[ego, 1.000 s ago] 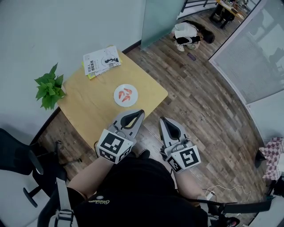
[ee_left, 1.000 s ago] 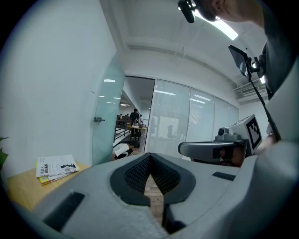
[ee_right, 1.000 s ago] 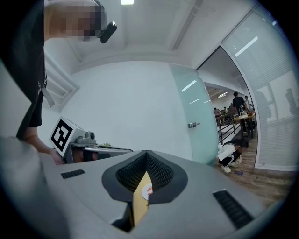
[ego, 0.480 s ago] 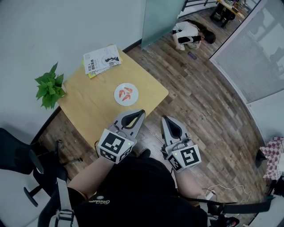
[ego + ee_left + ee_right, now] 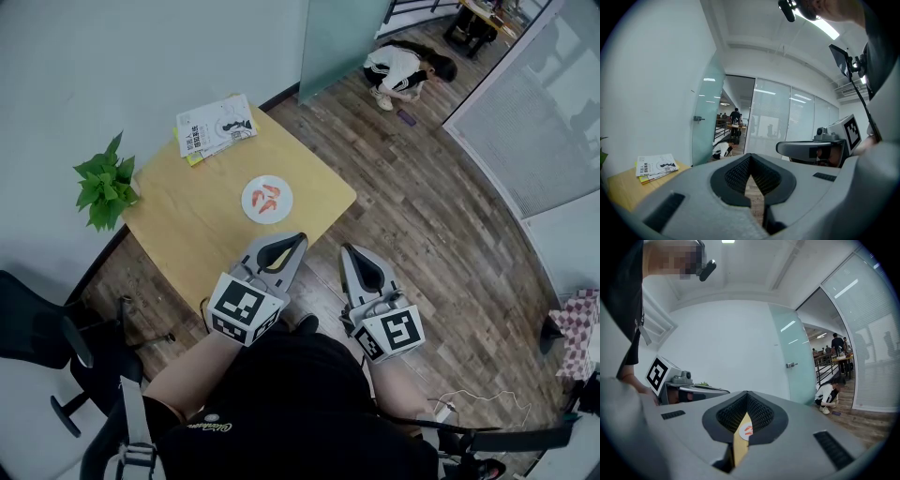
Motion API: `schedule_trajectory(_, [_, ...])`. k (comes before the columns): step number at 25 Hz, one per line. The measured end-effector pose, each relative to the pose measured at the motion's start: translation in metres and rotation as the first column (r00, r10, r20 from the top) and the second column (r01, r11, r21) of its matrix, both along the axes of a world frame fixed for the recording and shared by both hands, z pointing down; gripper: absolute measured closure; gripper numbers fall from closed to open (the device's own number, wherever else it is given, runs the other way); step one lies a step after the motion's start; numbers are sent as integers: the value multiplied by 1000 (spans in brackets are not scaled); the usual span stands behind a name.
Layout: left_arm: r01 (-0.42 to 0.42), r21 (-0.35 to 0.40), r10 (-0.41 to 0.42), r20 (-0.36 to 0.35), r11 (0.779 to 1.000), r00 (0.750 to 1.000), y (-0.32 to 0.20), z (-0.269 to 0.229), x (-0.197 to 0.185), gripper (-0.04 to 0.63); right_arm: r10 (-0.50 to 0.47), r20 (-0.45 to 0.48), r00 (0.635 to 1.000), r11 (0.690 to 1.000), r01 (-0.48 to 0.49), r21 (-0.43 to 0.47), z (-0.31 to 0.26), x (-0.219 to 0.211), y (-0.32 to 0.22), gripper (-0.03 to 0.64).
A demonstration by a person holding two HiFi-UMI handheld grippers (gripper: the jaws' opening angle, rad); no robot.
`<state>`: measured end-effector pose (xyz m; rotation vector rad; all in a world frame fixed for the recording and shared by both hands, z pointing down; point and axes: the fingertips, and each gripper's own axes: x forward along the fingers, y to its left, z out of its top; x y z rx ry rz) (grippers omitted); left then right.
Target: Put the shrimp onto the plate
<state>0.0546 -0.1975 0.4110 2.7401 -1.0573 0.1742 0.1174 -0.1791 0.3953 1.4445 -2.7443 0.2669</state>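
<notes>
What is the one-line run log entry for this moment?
left tool: shut, empty | right tool: shut, empty | shrimp: on plate | both tools: near body, away from plate

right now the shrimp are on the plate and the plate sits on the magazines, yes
No. The shrimp are on the plate, but the plate sits on the bare wooden table, apart from the magazines; the head view shows it.

Booklets (image 5: 215, 128) at far corner of wooden table (image 5: 187, 234), green plant (image 5: 105, 183) beside it, person (image 5: 403, 70) crouching on plank floor (image 5: 431, 216)
</notes>
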Motion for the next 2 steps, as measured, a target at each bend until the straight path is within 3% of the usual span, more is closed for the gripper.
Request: schedule_trajectory(2, [-2,-3,2,1,1000,1000,0,1,0,591,-1,-2,1000,1000,1,-1,1,-1,0,615])
